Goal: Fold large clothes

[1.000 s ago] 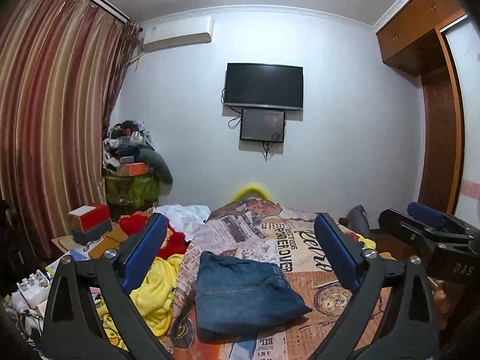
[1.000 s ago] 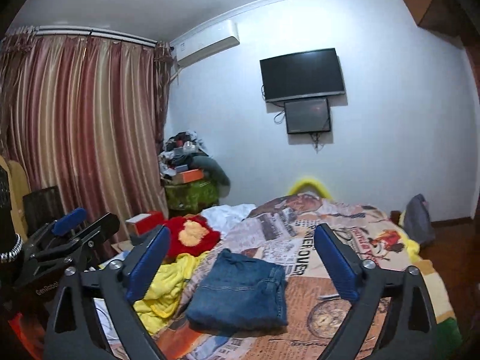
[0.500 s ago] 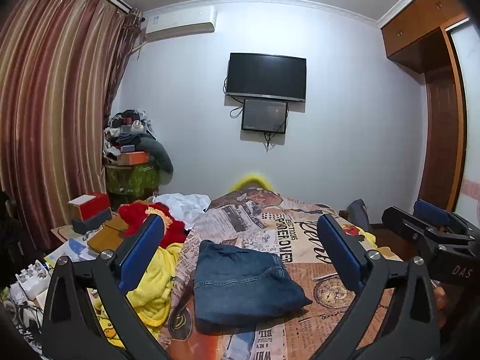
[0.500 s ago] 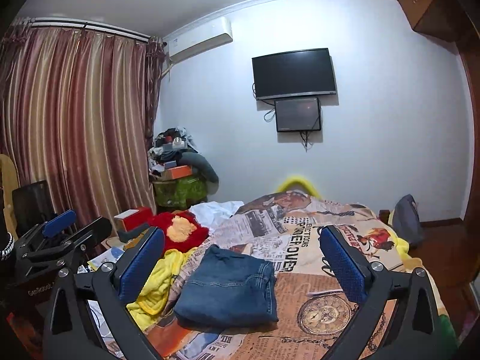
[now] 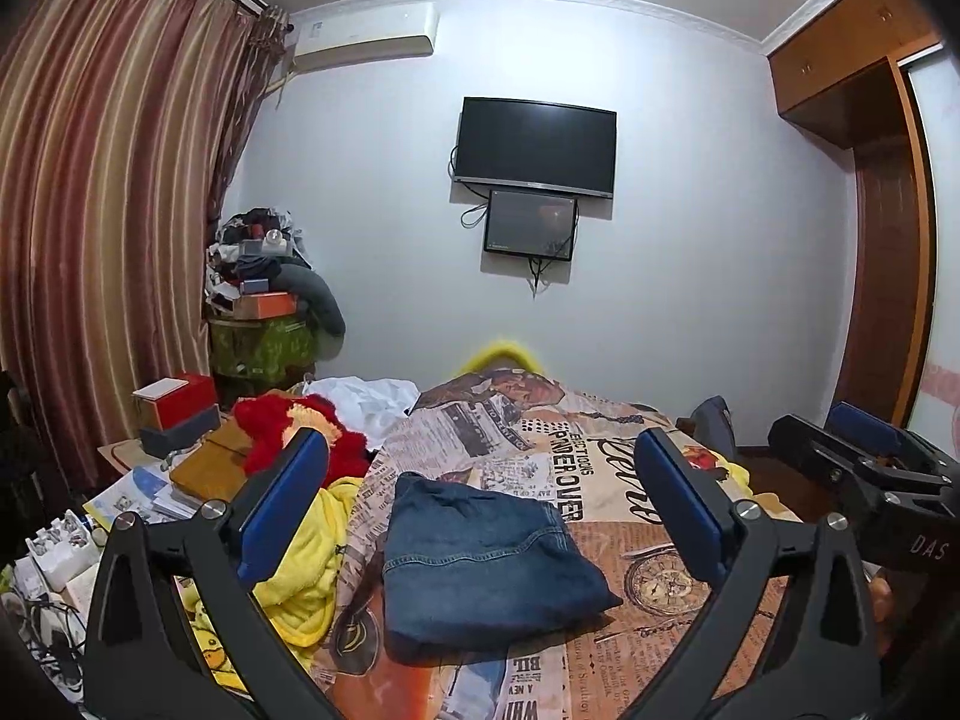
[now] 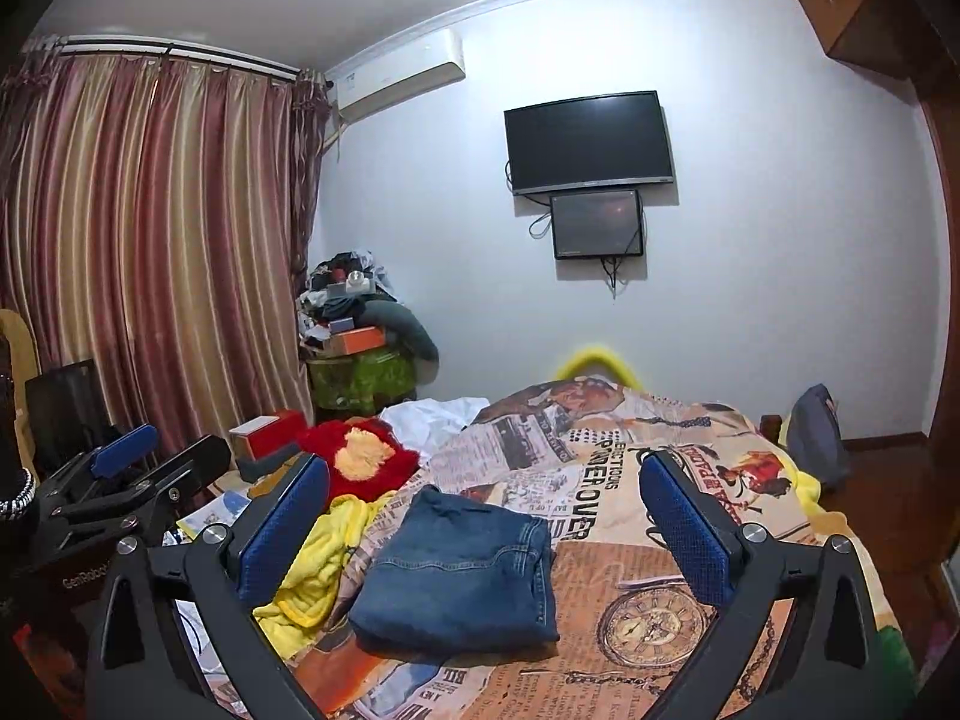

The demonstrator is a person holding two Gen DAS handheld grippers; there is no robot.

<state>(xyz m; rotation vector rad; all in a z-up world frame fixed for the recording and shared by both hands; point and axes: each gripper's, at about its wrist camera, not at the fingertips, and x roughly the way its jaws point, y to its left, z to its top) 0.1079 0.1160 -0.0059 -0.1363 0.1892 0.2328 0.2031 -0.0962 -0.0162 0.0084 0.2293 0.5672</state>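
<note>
Folded blue jeans (image 5: 480, 558) lie on the newspaper-print bedspread (image 5: 600, 480), also seen in the right wrist view (image 6: 462, 570). My left gripper (image 5: 480, 516) is open and empty, held above and short of the jeans. My right gripper (image 6: 486, 522) is open and empty, also above the jeans. The right gripper shows at the right edge of the left view (image 5: 864, 480); the left gripper shows at the left edge of the right view (image 6: 120, 480).
A yellow towel (image 5: 300, 570), a red plush blanket (image 6: 360, 456) and a white cloth (image 5: 366, 396) lie left of the jeans. Boxes and papers (image 5: 174, 414) crowd the bedside. A cluttered green stand (image 6: 360, 372) is by the curtain. A grey bag (image 6: 816, 438) sits at the bed's right.
Both grippers tilted slightly downward and drew back a little; the jeans stayed in place. Both stay open.
</note>
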